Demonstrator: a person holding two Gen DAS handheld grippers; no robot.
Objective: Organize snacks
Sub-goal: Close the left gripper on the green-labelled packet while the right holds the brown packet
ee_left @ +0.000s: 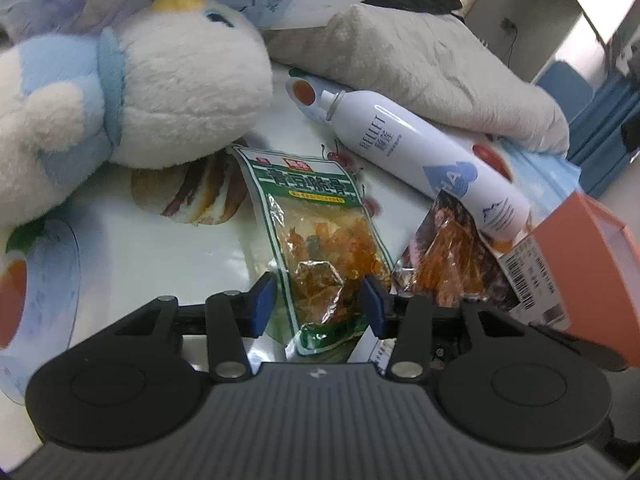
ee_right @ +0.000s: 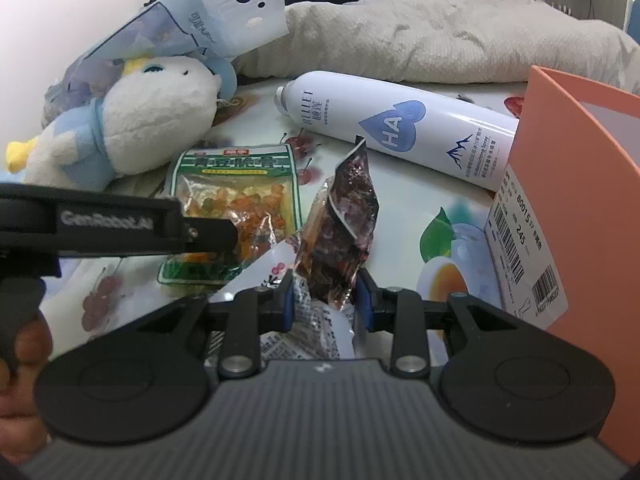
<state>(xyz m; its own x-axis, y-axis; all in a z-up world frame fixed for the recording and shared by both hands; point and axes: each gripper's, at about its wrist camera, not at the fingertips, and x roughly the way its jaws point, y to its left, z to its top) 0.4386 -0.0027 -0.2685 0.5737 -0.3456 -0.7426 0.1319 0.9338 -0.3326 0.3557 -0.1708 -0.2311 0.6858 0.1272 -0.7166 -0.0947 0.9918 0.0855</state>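
A green snack packet [ee_left: 320, 236] with orange pieces lies on the table; it also shows in the right wrist view [ee_right: 236, 204]. My left gripper [ee_left: 318, 300] is open, its blue pads on either side of the packet's lower part. A dark brown snack packet [ee_right: 340, 228] stands up between the pads of my right gripper [ee_right: 324, 300], which is open around its lower end; this packet also shows in the left wrist view [ee_left: 452, 256]. The left gripper's finger [ee_right: 168, 232] reaches over the green packet in the right wrist view.
An orange box [ee_right: 576, 208] with barcode labels stands at the right. A white spray can [ee_right: 400, 128] lies behind the packets. A white and blue plush toy [ee_left: 132, 92] lies at the left. A beige cushion [ee_right: 440, 36] is at the back. A printed white wrapper [ee_right: 320, 336] lies under my right gripper.
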